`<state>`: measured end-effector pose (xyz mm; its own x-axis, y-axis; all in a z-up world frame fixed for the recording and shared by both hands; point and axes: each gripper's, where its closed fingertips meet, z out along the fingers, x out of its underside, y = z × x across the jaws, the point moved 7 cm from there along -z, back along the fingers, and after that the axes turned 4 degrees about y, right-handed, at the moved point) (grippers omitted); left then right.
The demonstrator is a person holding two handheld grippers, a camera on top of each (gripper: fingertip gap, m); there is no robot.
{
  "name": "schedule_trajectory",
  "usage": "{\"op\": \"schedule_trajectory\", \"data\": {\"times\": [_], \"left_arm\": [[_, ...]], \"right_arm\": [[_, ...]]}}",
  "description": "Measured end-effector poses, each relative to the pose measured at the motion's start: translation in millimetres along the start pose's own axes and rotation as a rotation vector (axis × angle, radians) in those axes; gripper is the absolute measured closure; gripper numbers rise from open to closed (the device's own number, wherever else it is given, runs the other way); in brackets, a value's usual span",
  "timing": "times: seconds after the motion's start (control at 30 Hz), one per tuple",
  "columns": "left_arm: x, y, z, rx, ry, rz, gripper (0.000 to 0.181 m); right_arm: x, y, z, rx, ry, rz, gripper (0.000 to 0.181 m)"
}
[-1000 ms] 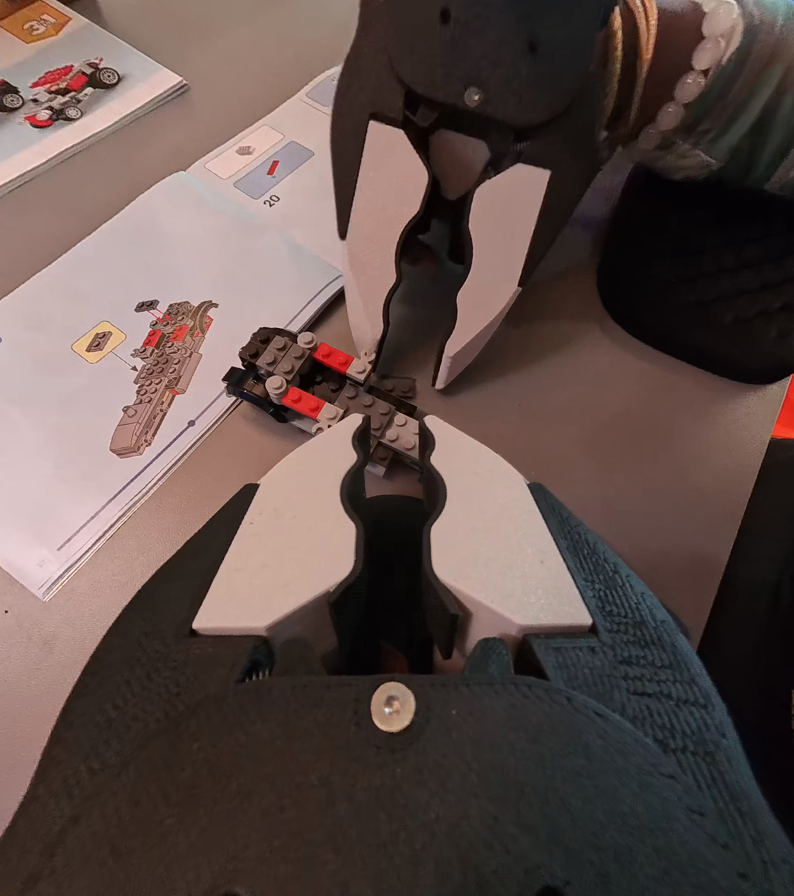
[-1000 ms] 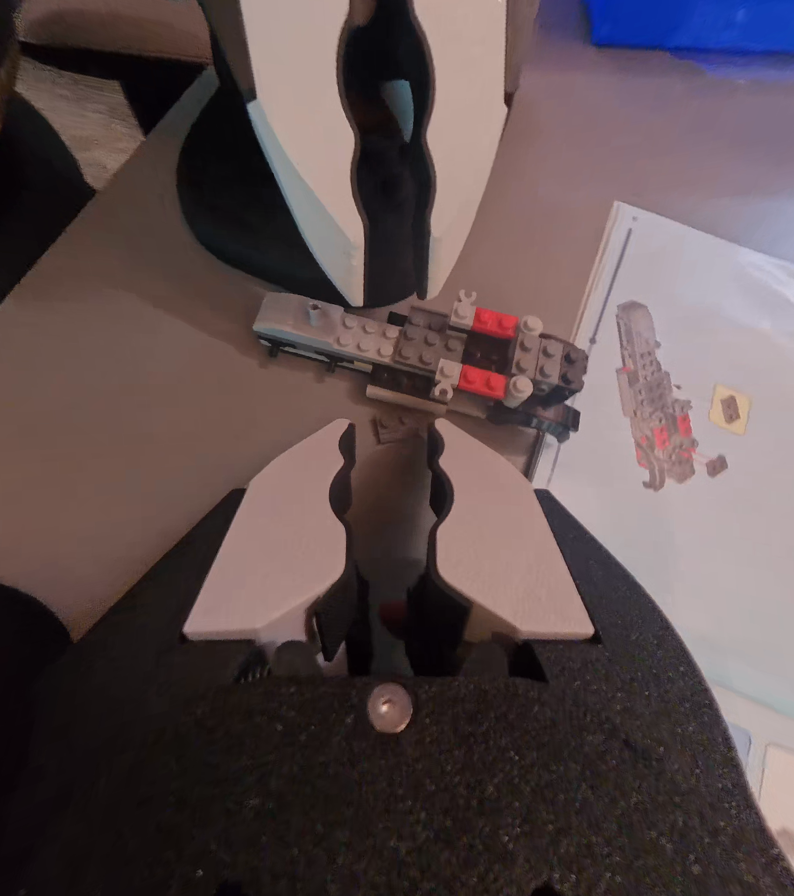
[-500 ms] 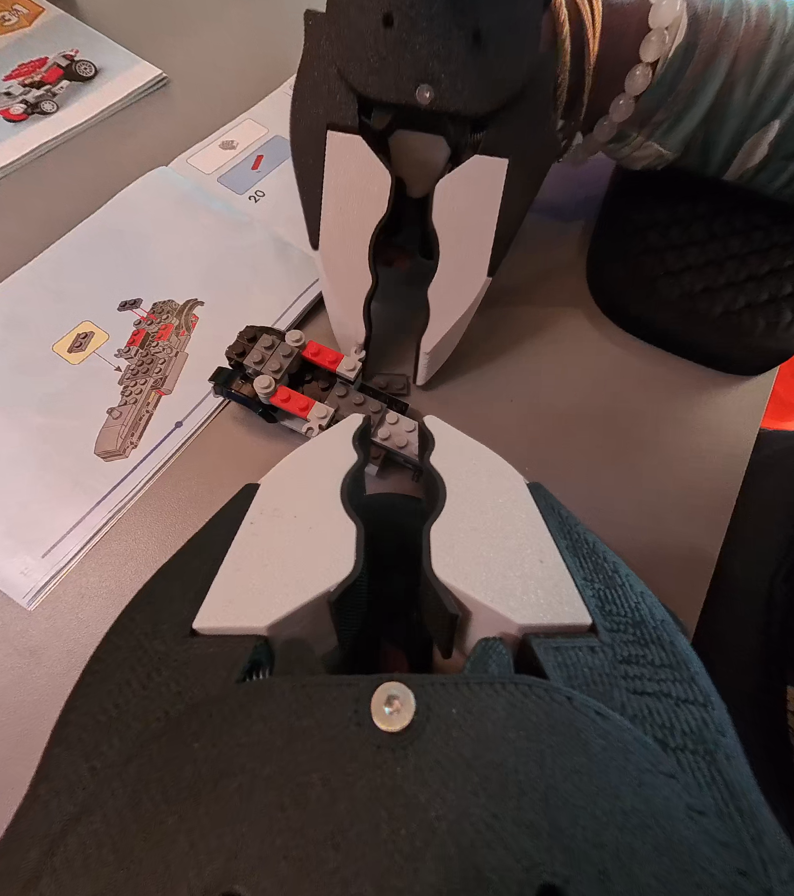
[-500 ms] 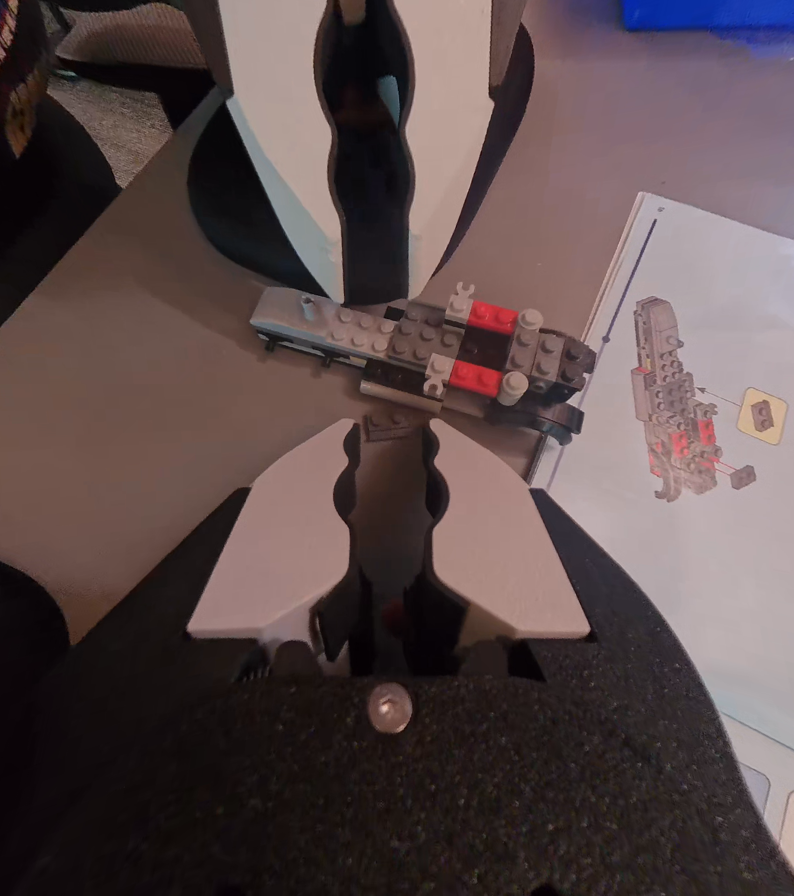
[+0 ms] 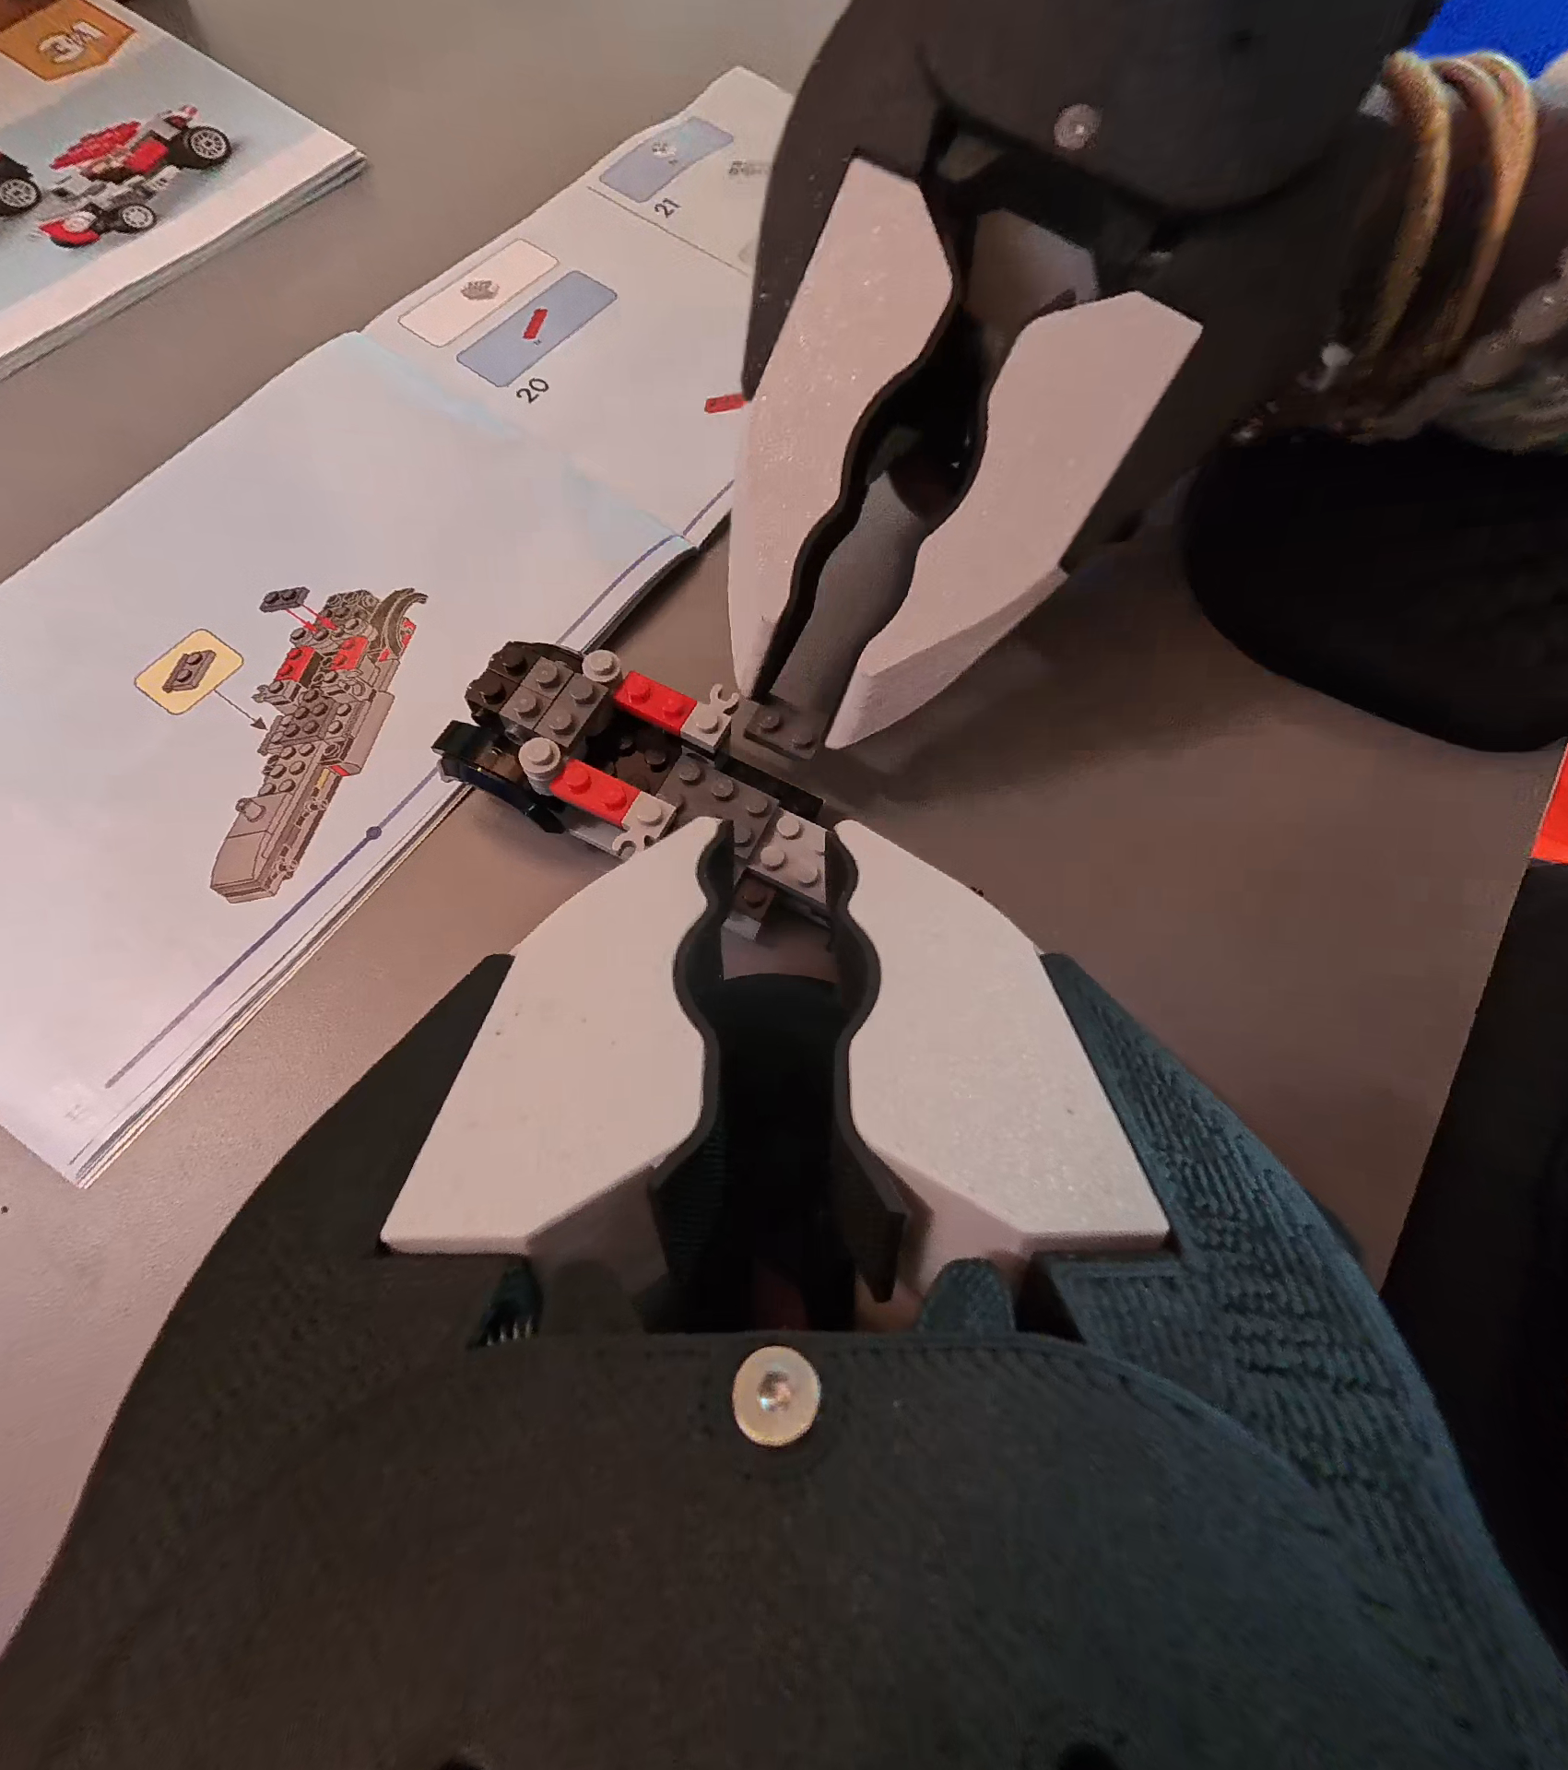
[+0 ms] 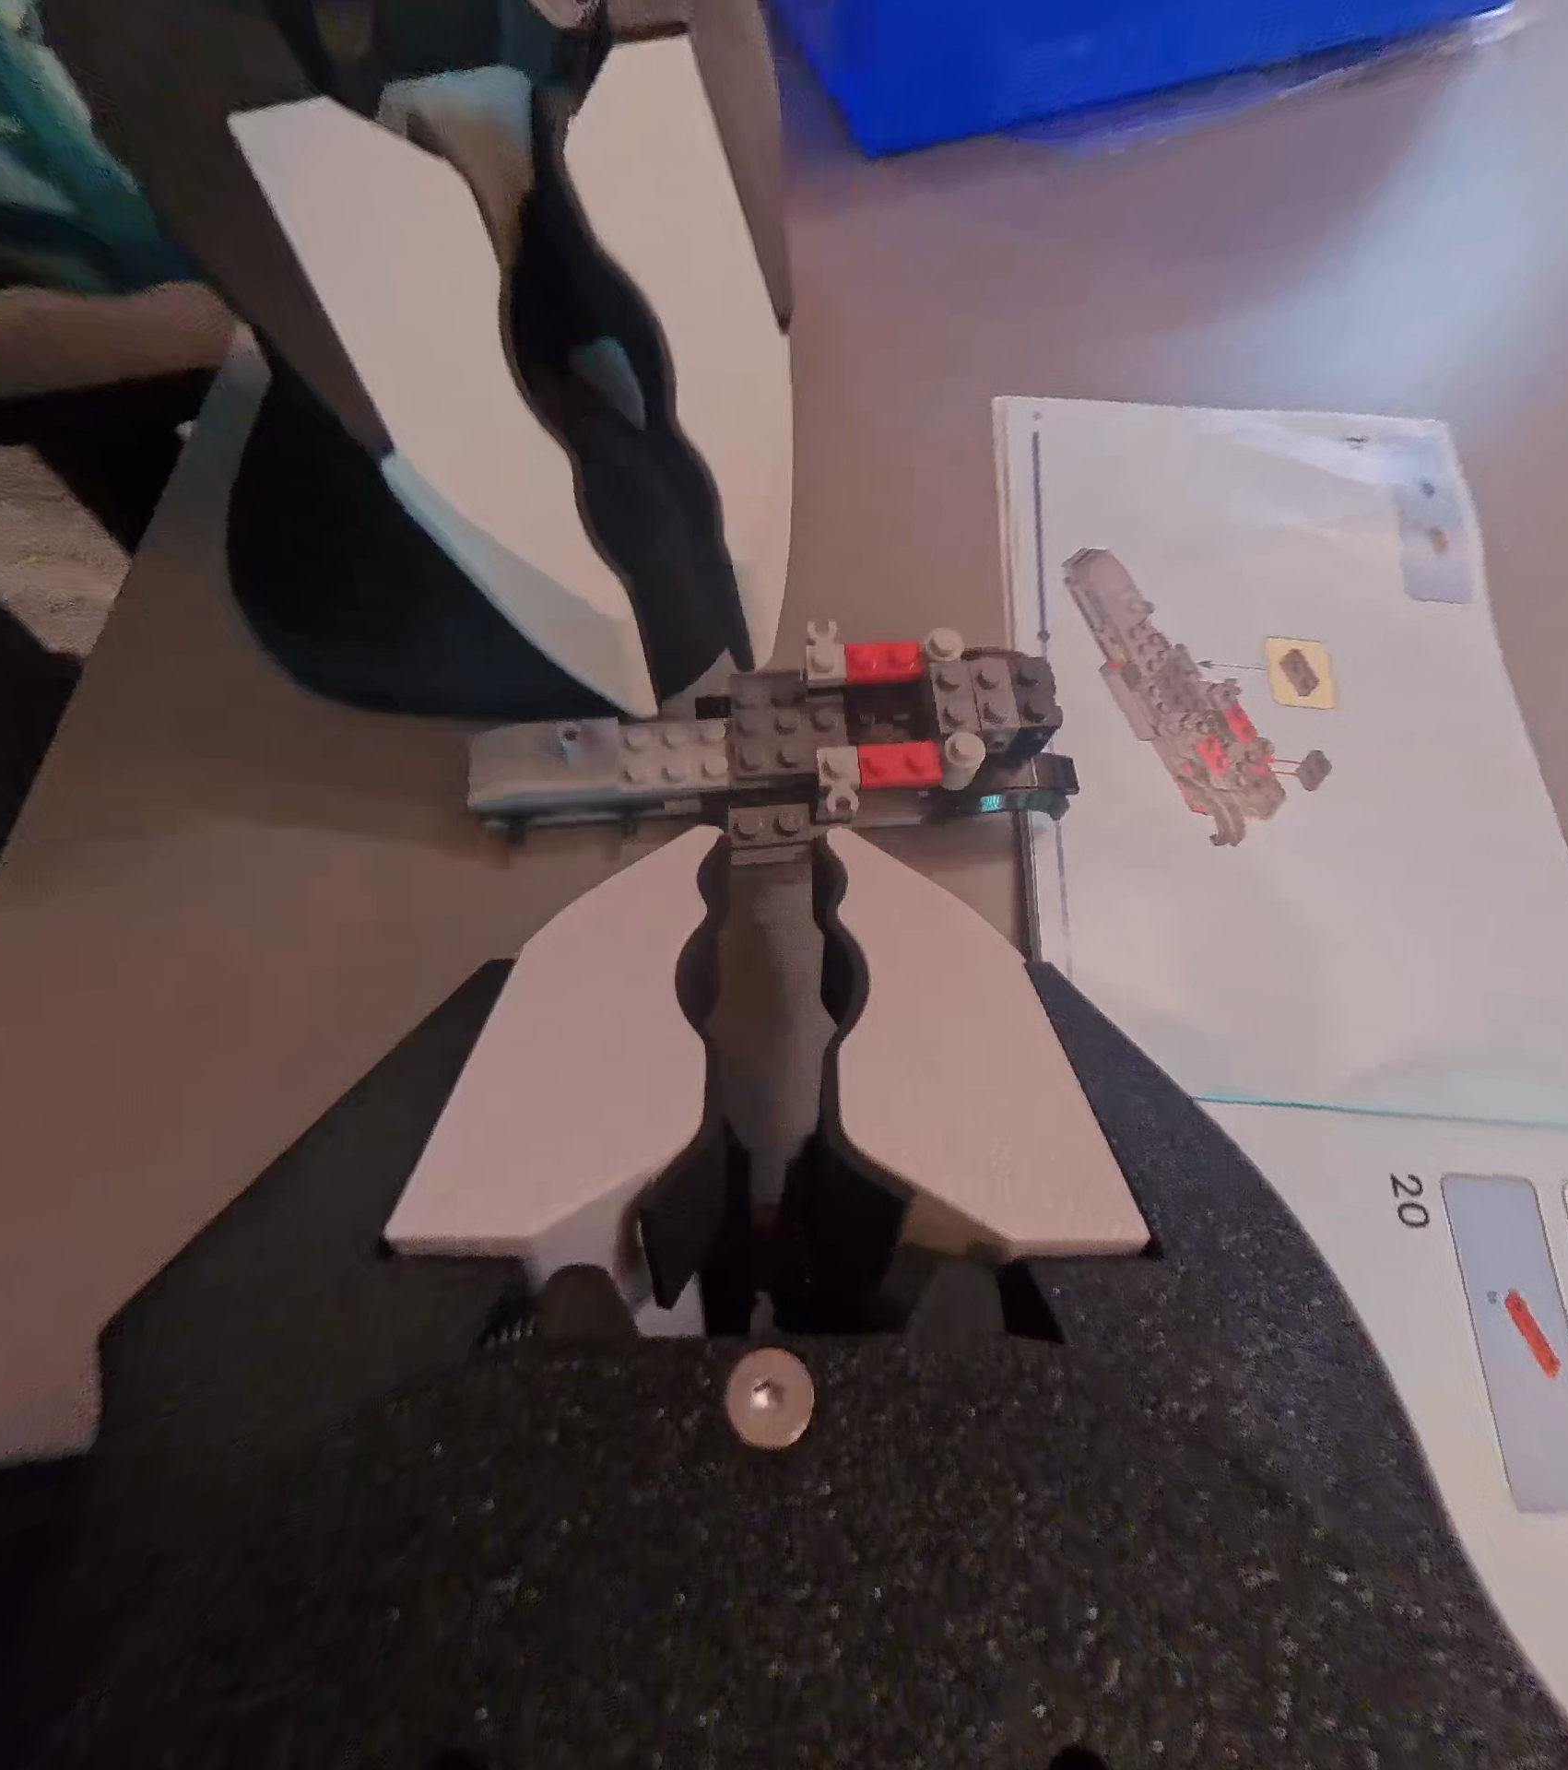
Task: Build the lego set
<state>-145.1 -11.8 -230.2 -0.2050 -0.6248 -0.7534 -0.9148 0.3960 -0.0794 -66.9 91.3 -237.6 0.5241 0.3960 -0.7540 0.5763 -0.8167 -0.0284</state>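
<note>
A partly built lego model [image 5: 607, 737] of grey, black and red bricks lies on the grey table beside the open booklet. It also shows in the right wrist view [image 6: 856, 737]. My left gripper [image 5: 775, 848] is shut on the model's light grey end and holds it on the table. It comes in from the top of the right wrist view [image 6: 698, 685]. My right gripper [image 6: 770, 835] is shut on a small dark grey plate [image 6: 768, 824] and holds it against the model's side. In the left wrist view it [image 5: 789, 718] reaches in from above with the plate [image 5: 784, 726].
An open instruction booklet [image 5: 282, 766] lies left of the model, also seen in the right wrist view [image 6: 1335, 862]. A second booklet [image 5: 90, 192] lies at the far left. A black round object [image 5: 1431, 594] sits by the table's right edge. A blue bin [image 6: 1096, 67] stands behind. Less than 4 cm separates the two grippers' tips. From either gripper's tips it is about 15 centimeters to the black round object [image 5: 1431, 594].
The small dark grey plate lay on the table between my right gripper's fingertips. The right gripper has now closed on it and brought it up against the model. The left gripper kept its hold.
</note>
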Motion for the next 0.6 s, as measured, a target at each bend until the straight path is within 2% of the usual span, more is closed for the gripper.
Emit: {"op": "schedule_trajectory", "data": {"times": [0.27, 0.43, 0.5, 0.6], "left_arm": [[-2, 0, 0, 0.007, 0.002, 0.020, 0.169], [-6, 3, -6, -0.101, -0.046, 0.115, 0.170], [-7, 6, -7, -0.157, -0.052, 0.124, 0.157], [-8, 19, -8, -0.253, -0.056, 0.057, 0.114]], "right_arm": [[-3, 7, 8, 0.066, 0.046, 0.016, 0.165], [-3, 5, 8, 0.075, 0.028, 0.038, 0.165], [-2, 5, 9, 0.069, 0.025, 0.044, 0.165], [-2, 6, 9, 0.066, 0.019, 0.035, 0.165]]}}
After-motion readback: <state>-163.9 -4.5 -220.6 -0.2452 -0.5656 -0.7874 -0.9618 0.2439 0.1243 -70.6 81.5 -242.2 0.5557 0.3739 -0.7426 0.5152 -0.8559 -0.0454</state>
